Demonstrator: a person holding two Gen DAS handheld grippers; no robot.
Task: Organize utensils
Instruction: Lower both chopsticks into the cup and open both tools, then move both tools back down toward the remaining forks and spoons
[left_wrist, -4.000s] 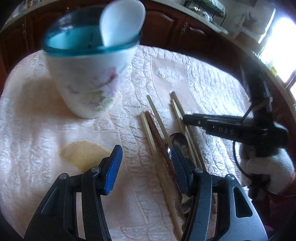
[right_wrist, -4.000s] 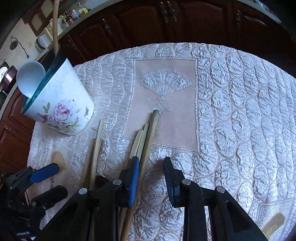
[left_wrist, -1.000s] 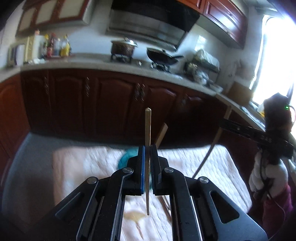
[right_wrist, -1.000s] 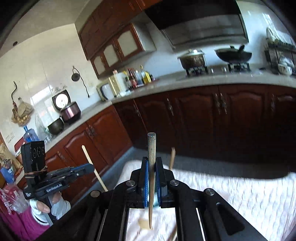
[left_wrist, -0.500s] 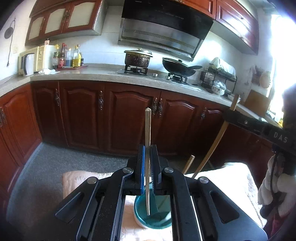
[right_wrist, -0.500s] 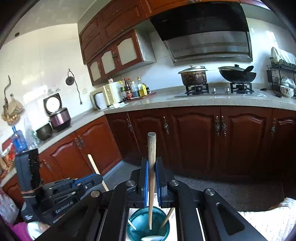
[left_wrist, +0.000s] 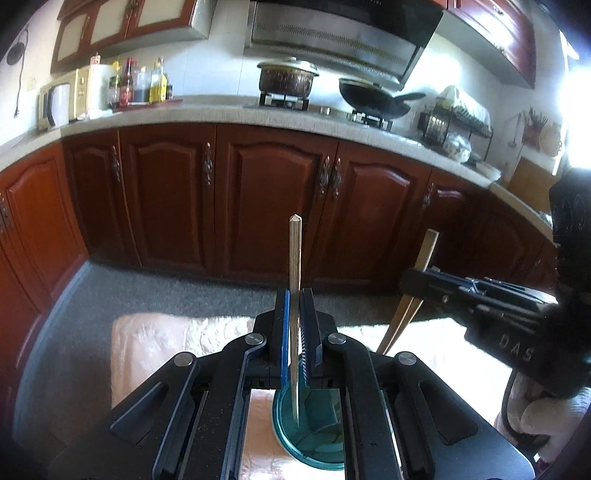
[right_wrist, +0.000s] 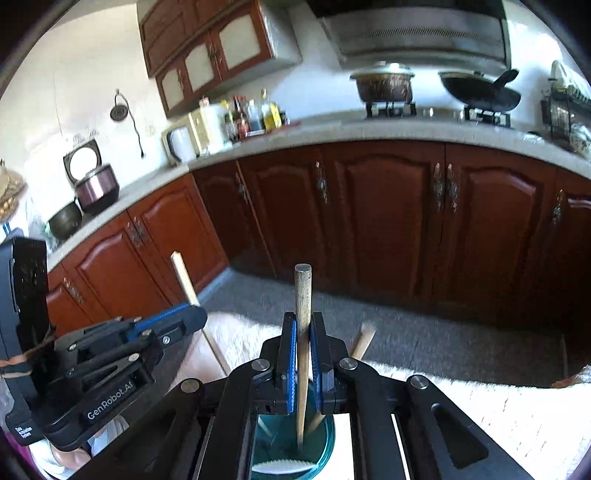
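Note:
My left gripper (left_wrist: 294, 295) is shut on a pale wooden chopstick (left_wrist: 295, 258) held upright, its lower tip over the teal-rimmed cup (left_wrist: 314, 443). My right gripper (right_wrist: 303, 328) is shut on a thicker brown chopstick (right_wrist: 303, 295), also upright, its tip inside the same cup (right_wrist: 325, 450). A white spoon (right_wrist: 280, 467) and another chopstick (right_wrist: 364, 341) rest in the cup. The right gripper shows in the left wrist view (left_wrist: 410, 280) holding its chopstick (left_wrist: 424, 254); the left gripper shows in the right wrist view (right_wrist: 195, 317).
The cup stands on a cream quilted tablecloth (left_wrist: 155, 339). Dark red kitchen cabinets (left_wrist: 273, 199) and a grey floor (left_wrist: 166, 295) lie beyond the table. A counter with a pot (left_wrist: 288, 79) and a wok (left_wrist: 373, 98) runs along the wall.
Both grippers have gone from open over the chopsticks on the table to each holding a chopstick upright. Over the last second both have moved over the cup and lowered.

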